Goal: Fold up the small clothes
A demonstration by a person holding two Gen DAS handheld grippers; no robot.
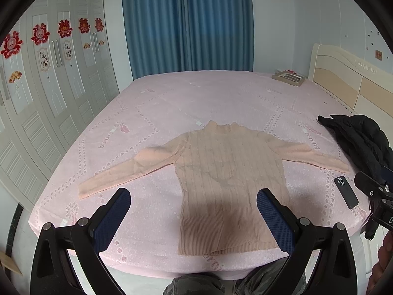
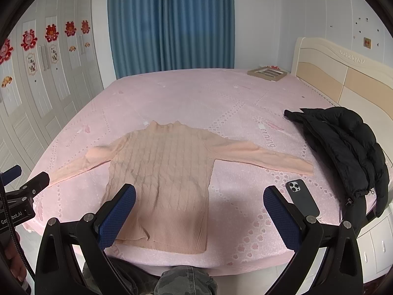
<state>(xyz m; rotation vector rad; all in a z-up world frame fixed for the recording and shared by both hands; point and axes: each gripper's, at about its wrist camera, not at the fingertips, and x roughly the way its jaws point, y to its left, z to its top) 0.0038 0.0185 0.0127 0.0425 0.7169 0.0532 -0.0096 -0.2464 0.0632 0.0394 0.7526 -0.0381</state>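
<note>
**knitfan_22:** so where's the garment in this one? the peach sweater lies flat on the pink bed, front up, collar pointing away from the person, both sleeves spread straight out to the sides, hem near the closest edge of the mattress; nothing has been folded over yet by the look of it.

**umi_tinkerer:** yep; and neither tool is touching it; the left tool hovers over the hem with its jaws spread wide and nothing between them; the right tool is the same, gaping and empty, lined up over the sweater's right side and the bare sheet beside it.

**knitfan_22:** handling guess: ribbed cable knit, so light, soft and stretchy; it'll sag and drape the moment a corner lifts, and the knit probably clings to the textured sheet rather than sliding; not fragile, but a deep pinch could drag both layers.

**umi_tinkerer:** a cuff or shoulder seam looks like the sensible grab for bringing a sleeve across the body; the hem corners for the final fold.

**knitfan_22:** any writing?

**umi_tinkerer:** the sheet has a word printed upside down that seems to end in "ning"; the left tool's body, seen from the right wrist, shows partial lettering ending ".AI"; a dark phone sits just right of the sweater, and a black puffer jacket beyond it; no readable label on either.
</note>
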